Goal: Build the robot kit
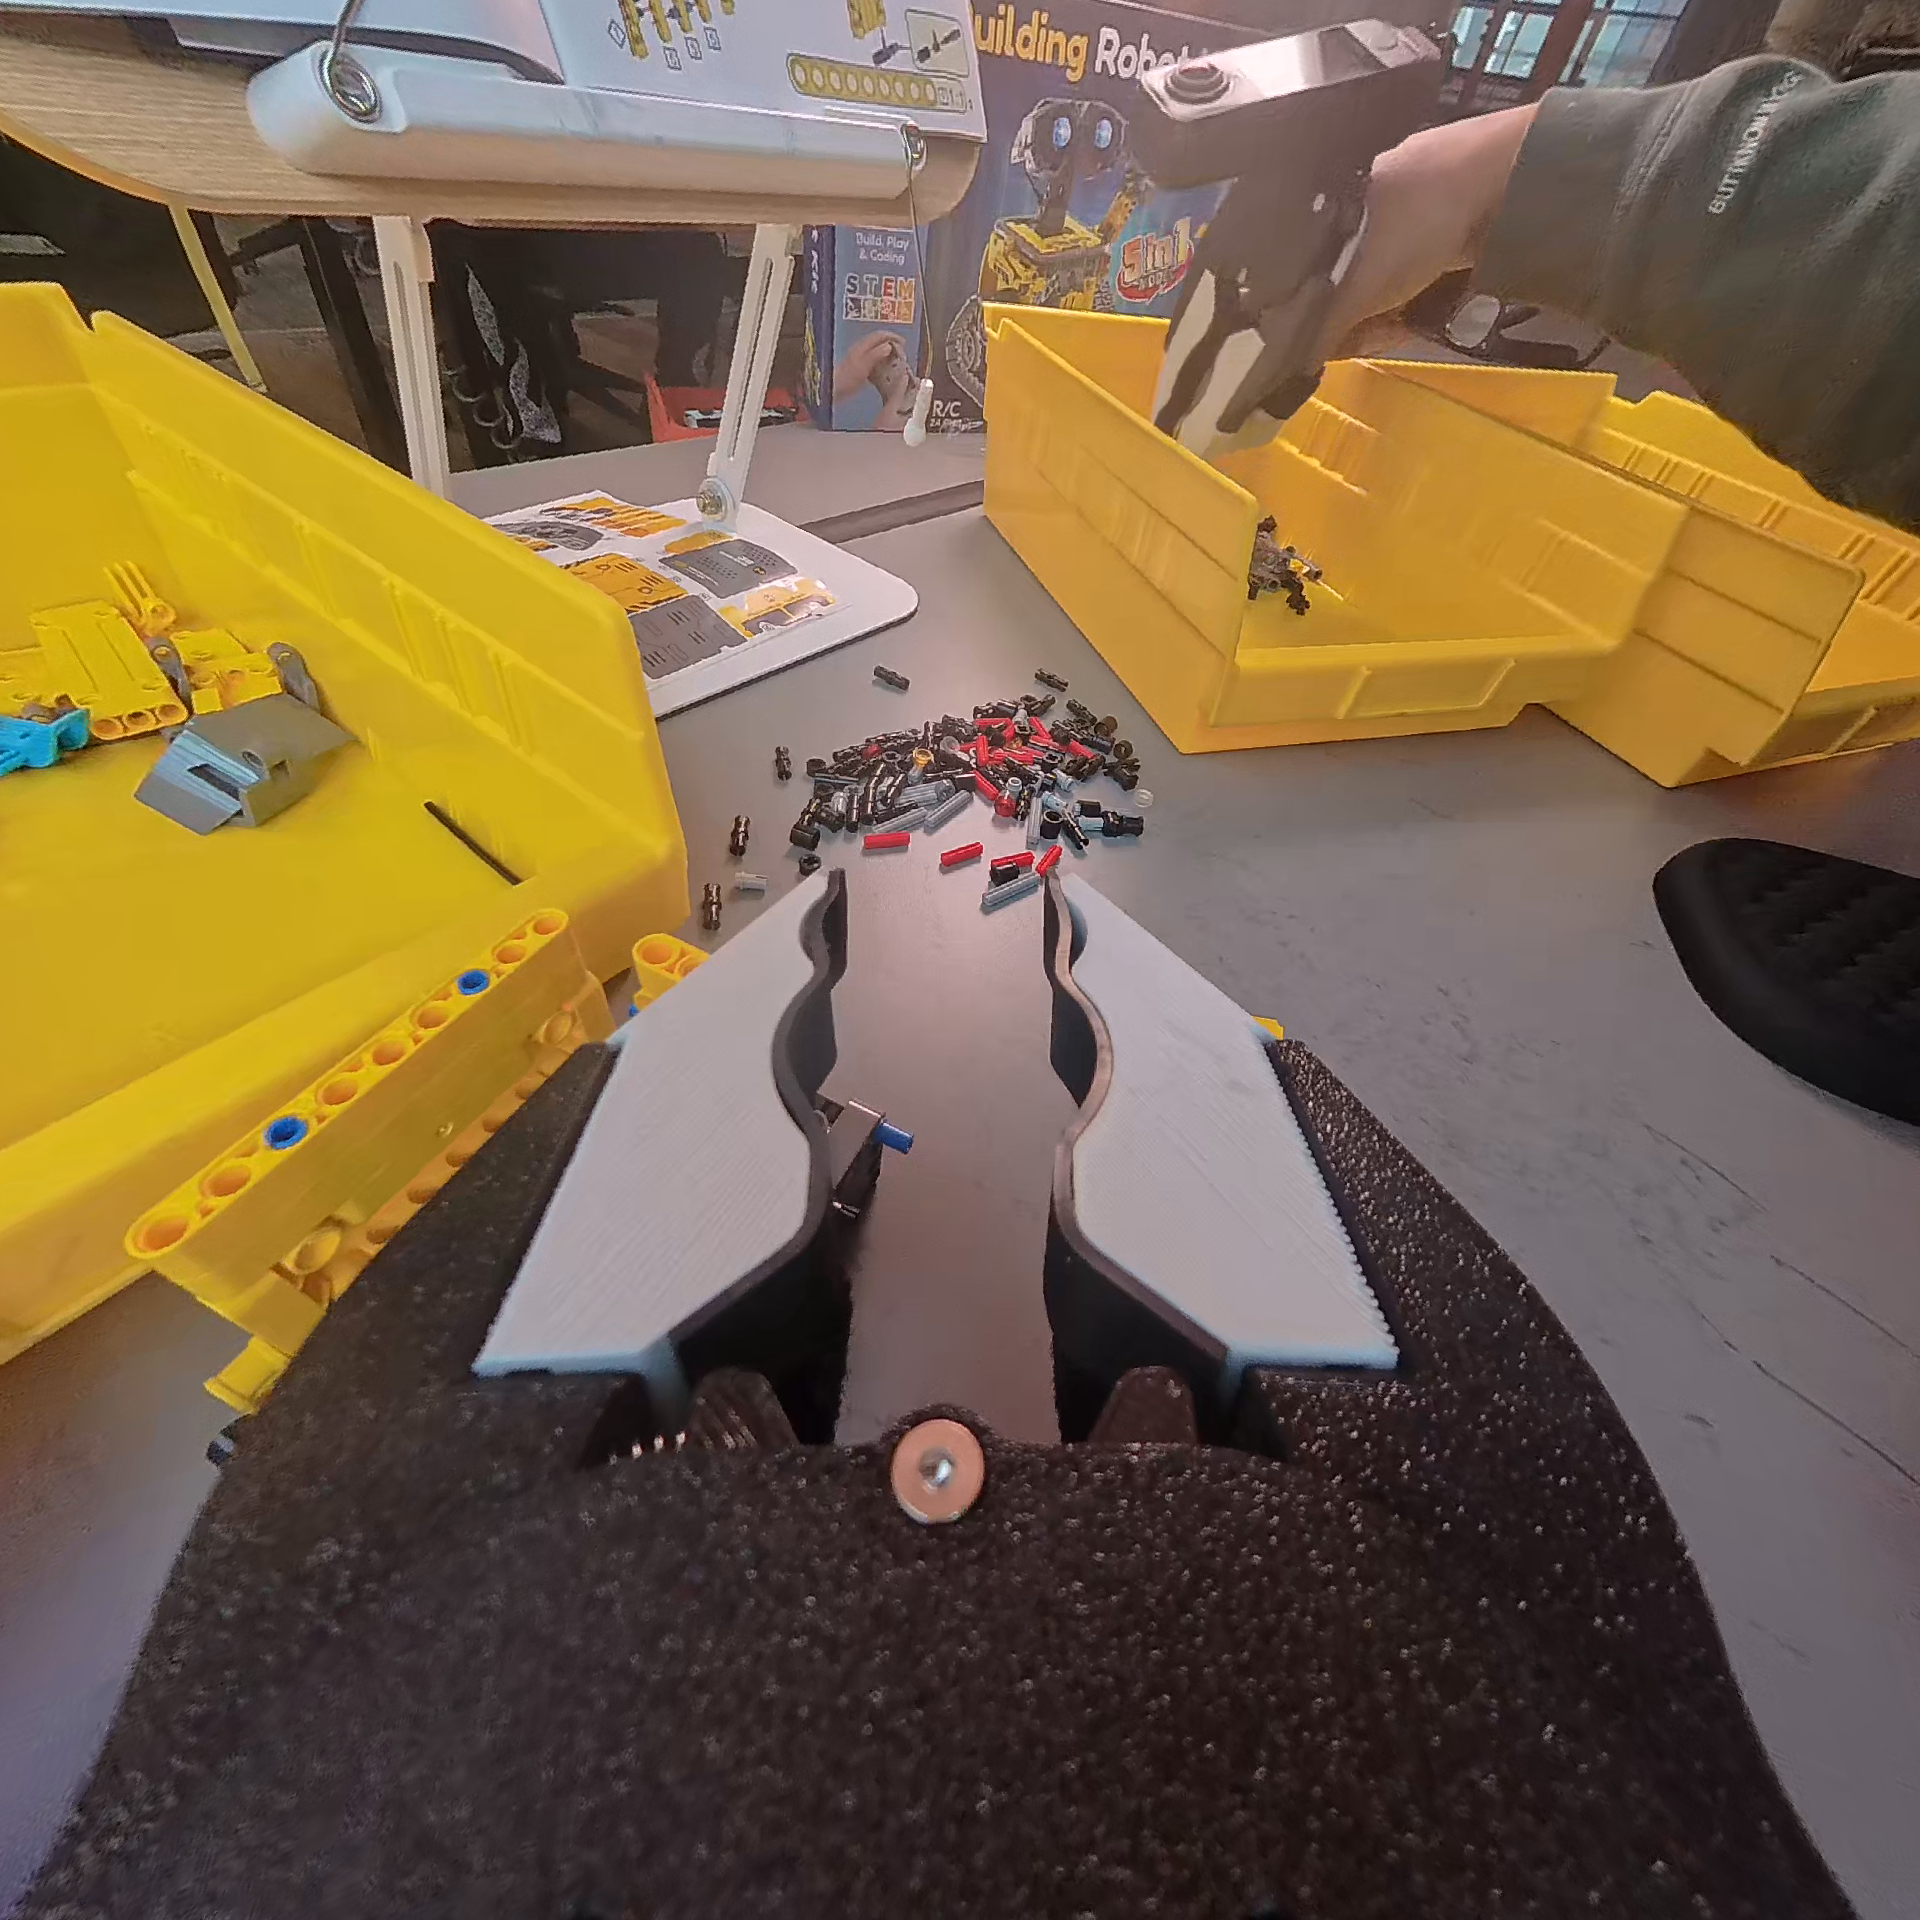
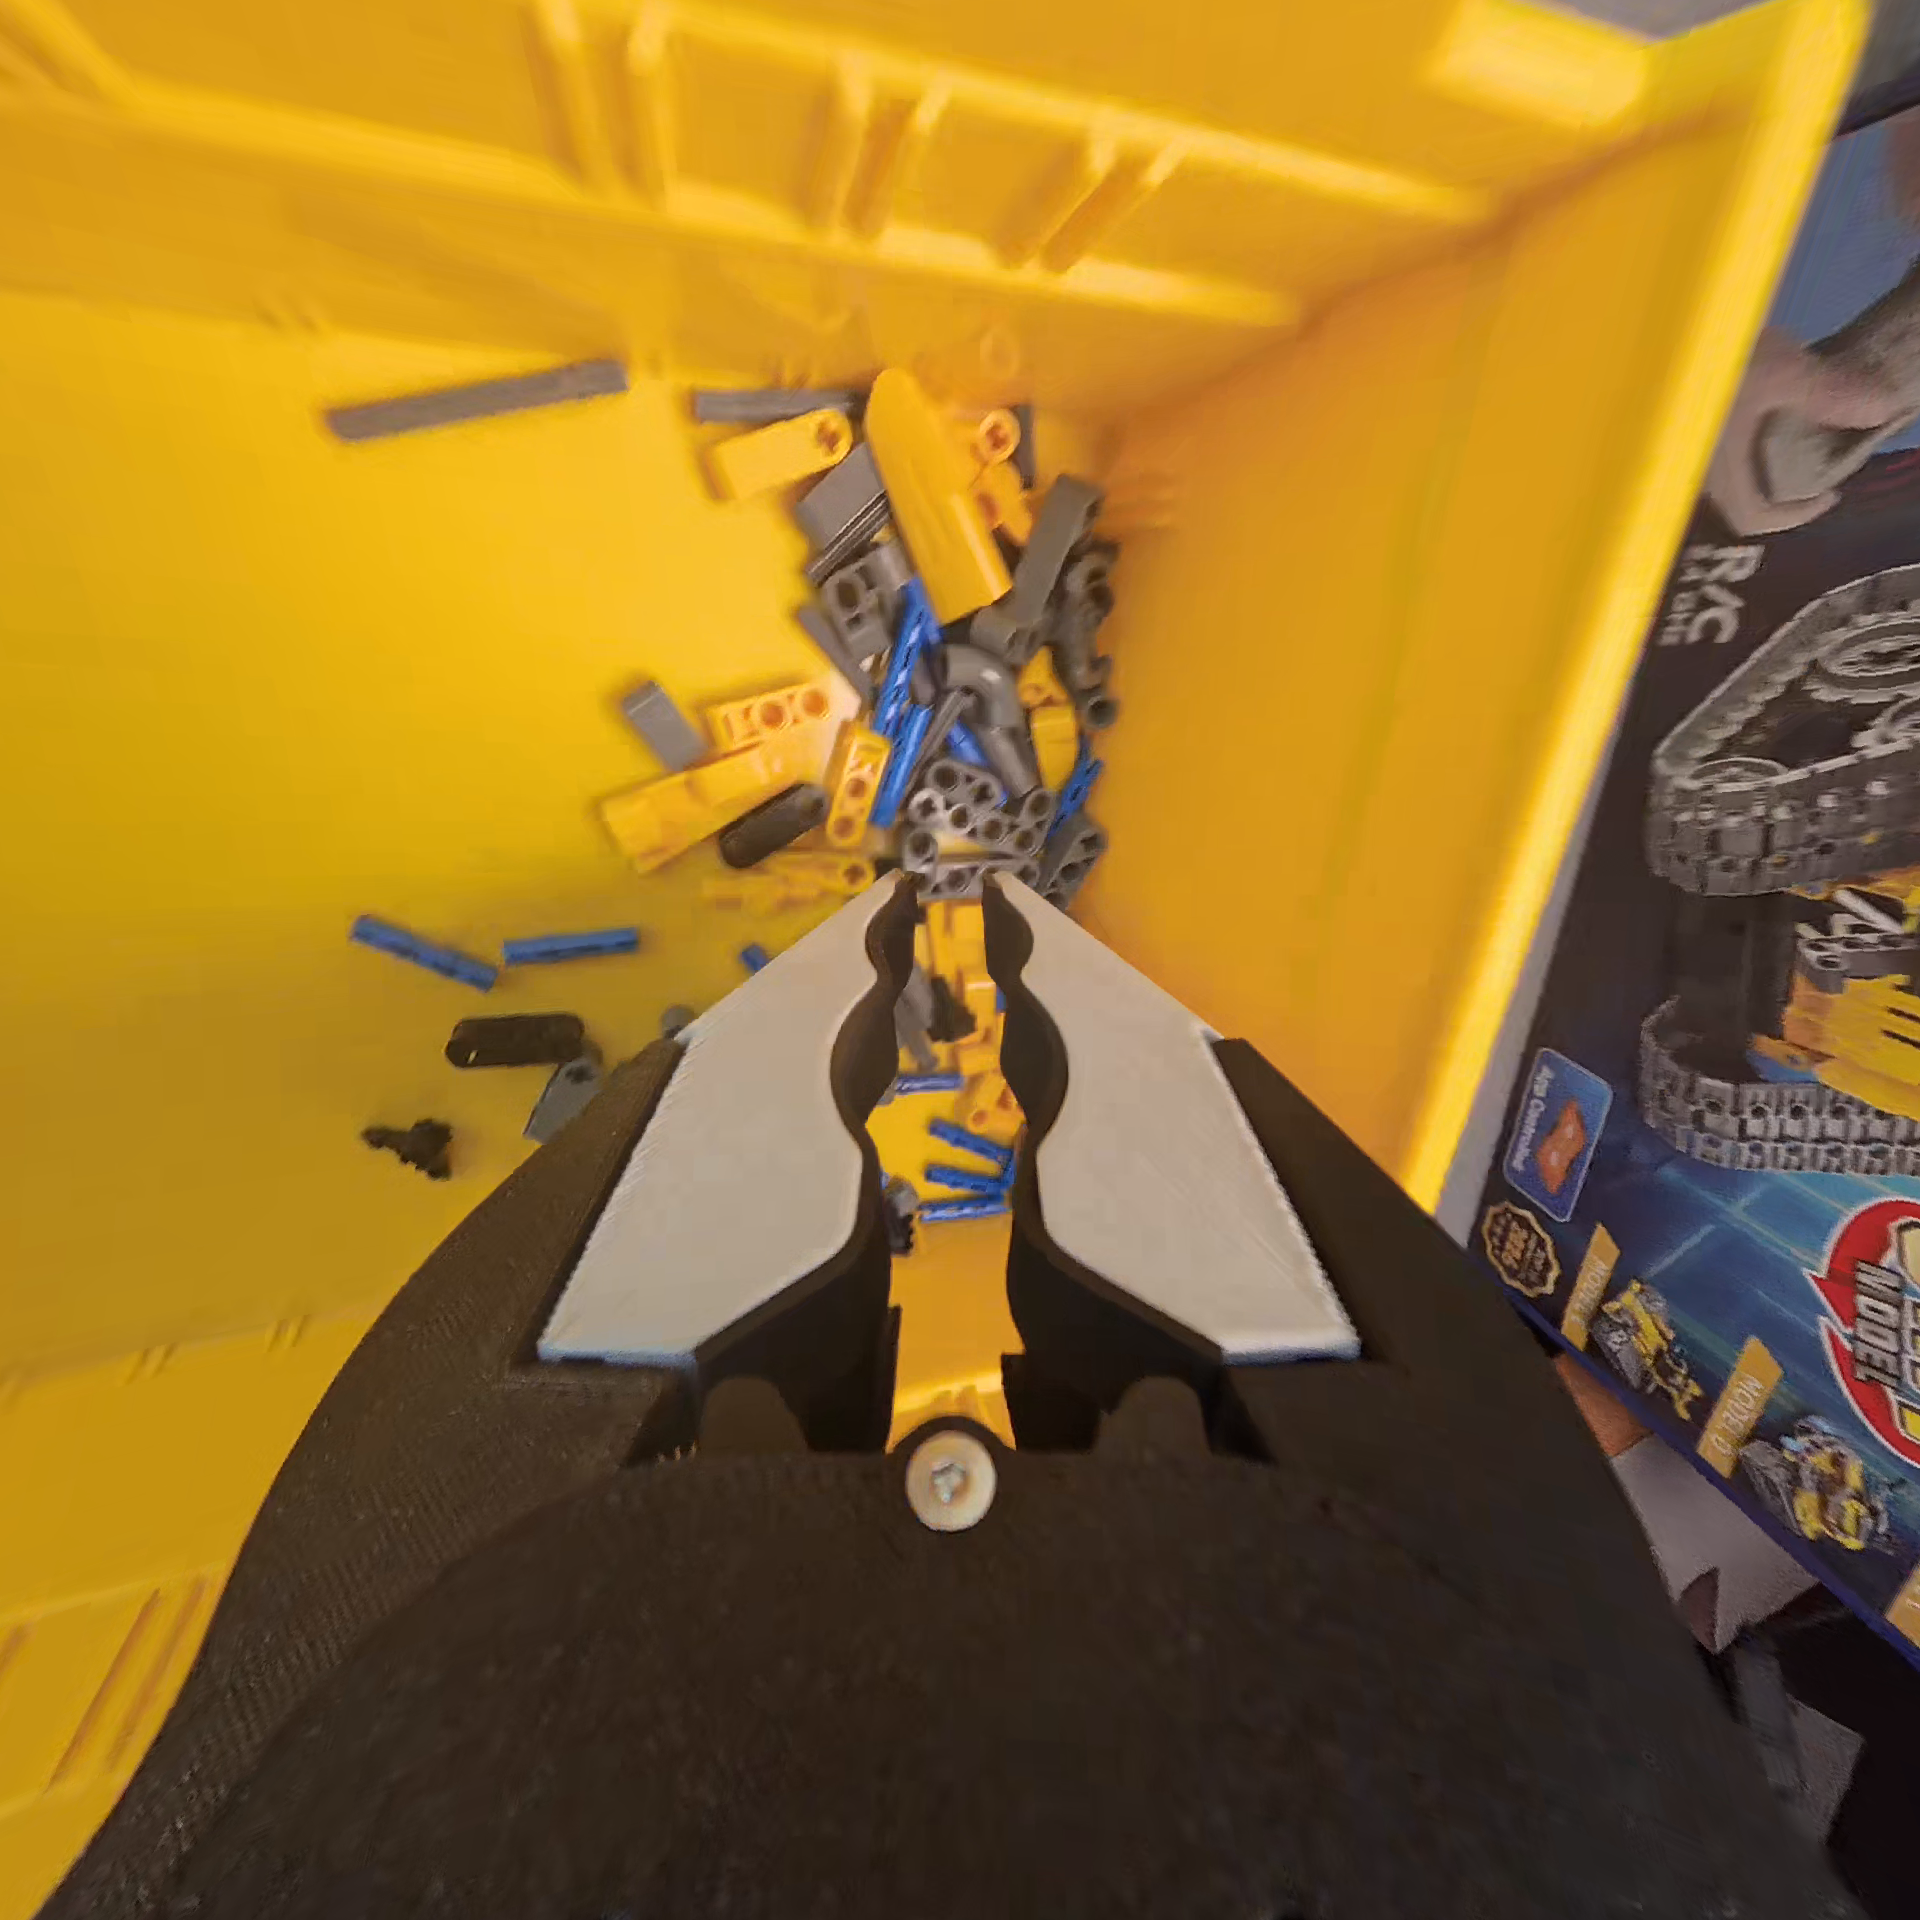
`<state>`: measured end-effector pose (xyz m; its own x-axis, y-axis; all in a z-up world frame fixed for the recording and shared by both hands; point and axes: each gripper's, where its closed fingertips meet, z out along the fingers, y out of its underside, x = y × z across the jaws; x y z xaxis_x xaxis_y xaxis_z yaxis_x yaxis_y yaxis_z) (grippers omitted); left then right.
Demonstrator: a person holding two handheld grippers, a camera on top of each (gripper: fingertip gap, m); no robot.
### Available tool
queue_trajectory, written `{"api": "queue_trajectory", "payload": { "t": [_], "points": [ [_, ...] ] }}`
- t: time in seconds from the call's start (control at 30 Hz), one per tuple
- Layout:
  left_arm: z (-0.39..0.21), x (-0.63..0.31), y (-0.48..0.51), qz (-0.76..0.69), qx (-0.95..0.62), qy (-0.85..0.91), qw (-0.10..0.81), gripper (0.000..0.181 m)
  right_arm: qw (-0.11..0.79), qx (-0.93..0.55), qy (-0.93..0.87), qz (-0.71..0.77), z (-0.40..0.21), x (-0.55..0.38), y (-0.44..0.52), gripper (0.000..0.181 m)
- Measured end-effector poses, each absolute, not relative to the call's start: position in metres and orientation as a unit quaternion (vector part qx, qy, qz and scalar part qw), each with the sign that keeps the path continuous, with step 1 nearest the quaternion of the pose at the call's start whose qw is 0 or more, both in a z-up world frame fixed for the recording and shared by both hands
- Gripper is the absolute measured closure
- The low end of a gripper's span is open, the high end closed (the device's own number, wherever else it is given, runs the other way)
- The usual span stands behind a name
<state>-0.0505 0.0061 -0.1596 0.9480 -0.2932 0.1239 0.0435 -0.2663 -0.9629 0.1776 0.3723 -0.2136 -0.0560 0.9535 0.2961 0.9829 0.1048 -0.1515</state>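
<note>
Right gripper (image 2: 948, 883), fingers narrowly apart over small rigid plastic bricks (image 2: 956, 707) in yellow bin corner (image 2: 1299, 623); left gripper (image 1: 943, 894) parted, empty, above grey bench (image 1: 1403, 1039).

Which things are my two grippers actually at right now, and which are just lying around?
At the grippers:
- left gripper, open over the table, nearest the pile of small pins
- right gripper inside a yellow bin, tips at the heap of beams; grip unclear

Lying about:
- yellow bin of larger parts
- instruction sheet
- toy box
- black pad
</note>
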Motion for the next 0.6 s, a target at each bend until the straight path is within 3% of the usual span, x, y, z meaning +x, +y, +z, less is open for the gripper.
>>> {"api": "queue_trajectory", "payload": {
  "t": [0.13,0.27,0.37,0.6],
  "points": [
    [-0.160,-0.050,0.006,-0.138,-0.784,0.081,0.600,0.145,0.223,-0.687,-0.691,-0.018,-0.213,0.148,0.393,0.173],
    [-0.159,-0.050,0.006,-0.138,-0.783,0.081,0.601,0.145,0.190,-0.690,-0.698,0.013,-0.226,0.141,0.380,0.181],
    [-0.159,-0.049,0.006,-0.140,-0.782,0.084,0.601,0.145,0.154,-0.679,-0.717,0.036,-0.221,0.149,0.358,0.173],
    [-0.160,-0.047,0.006,-0.137,-0.783,0.089,0.600,0.145,0.279,-0.673,-0.676,0.115,-0.131,0.171,0.332,0.170]
  ]
}}
